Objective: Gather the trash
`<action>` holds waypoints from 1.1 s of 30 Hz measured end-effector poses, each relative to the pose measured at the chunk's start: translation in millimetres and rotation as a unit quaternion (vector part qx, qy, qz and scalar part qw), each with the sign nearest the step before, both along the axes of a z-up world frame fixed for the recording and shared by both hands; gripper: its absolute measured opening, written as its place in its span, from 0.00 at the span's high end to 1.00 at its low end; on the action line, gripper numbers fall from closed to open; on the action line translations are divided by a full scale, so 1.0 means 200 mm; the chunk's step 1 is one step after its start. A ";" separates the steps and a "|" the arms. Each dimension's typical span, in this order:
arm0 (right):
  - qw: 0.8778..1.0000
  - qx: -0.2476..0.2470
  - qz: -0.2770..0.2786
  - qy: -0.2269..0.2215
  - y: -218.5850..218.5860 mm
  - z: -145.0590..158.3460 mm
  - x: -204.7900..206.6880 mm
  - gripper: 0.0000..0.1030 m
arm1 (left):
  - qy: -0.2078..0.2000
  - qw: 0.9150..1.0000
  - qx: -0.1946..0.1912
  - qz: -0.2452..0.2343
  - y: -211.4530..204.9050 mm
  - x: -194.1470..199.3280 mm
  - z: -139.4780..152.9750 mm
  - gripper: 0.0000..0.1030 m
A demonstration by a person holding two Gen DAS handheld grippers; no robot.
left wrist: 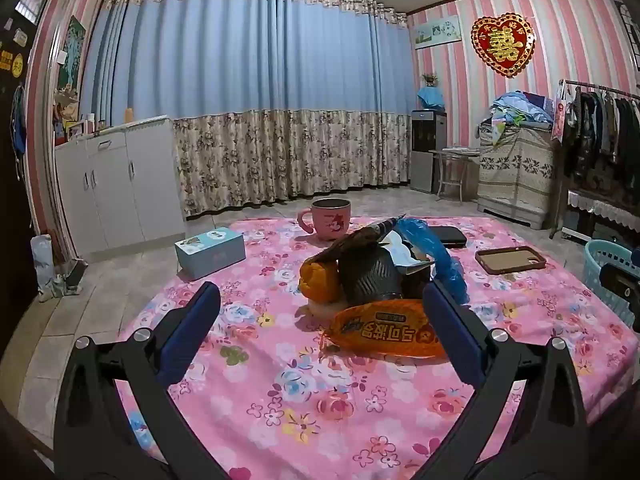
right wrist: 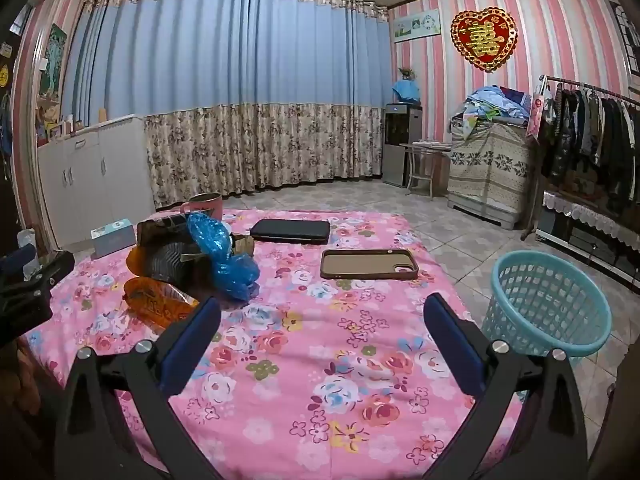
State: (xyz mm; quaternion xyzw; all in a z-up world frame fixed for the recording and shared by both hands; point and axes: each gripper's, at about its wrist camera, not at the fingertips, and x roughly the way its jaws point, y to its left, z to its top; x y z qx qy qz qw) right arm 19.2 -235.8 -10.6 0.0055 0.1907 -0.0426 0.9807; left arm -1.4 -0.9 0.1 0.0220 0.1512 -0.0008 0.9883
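Observation:
A heap of trash lies on the pink flowered tablecloth [left wrist: 280, 400]: an orange snack wrapper [left wrist: 386, 334], a dark ribbed wrapper [left wrist: 370, 276], a crumpled blue plastic bag [left wrist: 436, 252] and an orange bag [left wrist: 318, 280]. My left gripper [left wrist: 320, 300] is open and empty, its jaws just in front of the heap, the orange wrapper between them. My right gripper [right wrist: 320, 308] is open and empty over bare cloth, right of the heap. There the blue bag [right wrist: 224, 256] and orange wrapper [right wrist: 156, 300] show at left. A light blue mesh basket [right wrist: 548, 304] stands on the floor by the table's right edge.
A pink mug [left wrist: 330, 220], a blue tissue box [left wrist: 210, 252], a black case [right wrist: 290, 231] and a brown phone case [right wrist: 368, 264] also lie on the table. White cabinets [left wrist: 112, 184] stand left, a clothes rack [right wrist: 592, 132] right.

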 end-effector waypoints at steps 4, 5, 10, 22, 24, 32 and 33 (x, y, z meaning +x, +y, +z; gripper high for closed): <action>1.000 0.003 0.001 -0.001 0.00 0.00 0.00 0.04 | 0.004 1.000 0.001 -0.001 -0.01 -0.01 0.00 0.05; 1.000 0.006 0.000 -0.001 0.00 0.00 0.00 0.04 | 0.005 1.000 0.000 0.000 -0.01 -0.01 0.00 0.05; 1.000 0.007 -0.001 -0.001 -0.01 0.01 -0.01 0.04 | 0.005 1.000 0.000 -0.002 -0.01 -0.01 0.00 0.05; 1.000 0.007 0.000 0.003 -0.03 0.01 -0.01 0.04 | 0.011 1.000 -0.006 -0.002 0.00 0.02 -0.01 0.05; 1.000 0.009 0.000 0.003 -0.03 0.01 -0.01 0.04 | 0.010 1.000 -0.004 -0.002 0.00 0.01 -0.01 0.05; 1.000 0.007 0.000 0.003 -0.02 0.01 0.00 0.04 | 0.013 1.000 -0.004 -0.004 0.00 0.02 -0.01 0.05; 1.000 0.008 0.000 0.004 -0.02 0.01 0.00 0.04 | 0.013 1.000 -0.003 -0.004 0.00 0.02 -0.01 0.05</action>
